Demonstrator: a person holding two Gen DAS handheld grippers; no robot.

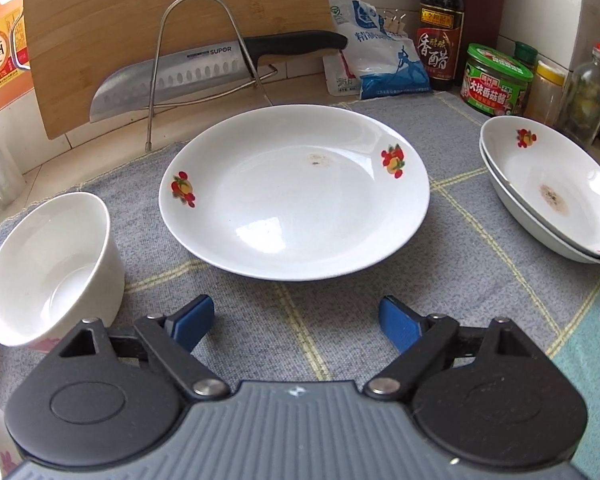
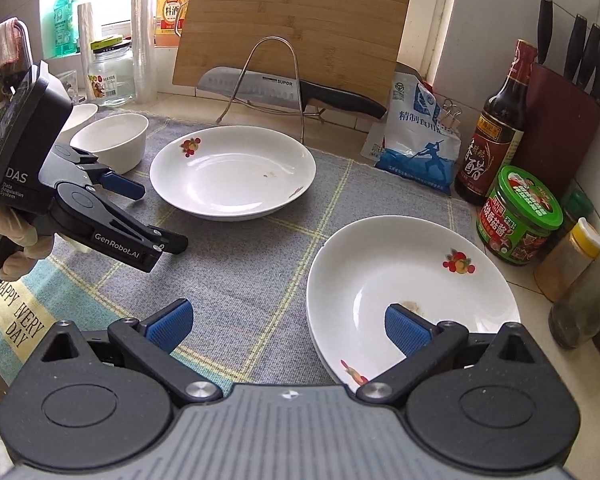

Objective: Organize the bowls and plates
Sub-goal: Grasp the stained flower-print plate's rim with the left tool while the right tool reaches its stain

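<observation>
1. Left wrist view: the left hand-held gripper hovers with its jaws spread, holding nothing, just before a lone white plate at the middle of the desk's grey cloth.
2. A white bowl sits near the cloth's left edge.
3. Right wrist view: the right hand-held gripper, also spread and holding nothing, straddles the near rim of two stacked plates by the desk's right edge.

Your glossy glazed plate, matt woven cloth mat, bamboo-grain wooden board, shiny steel knife blade.
</observation>
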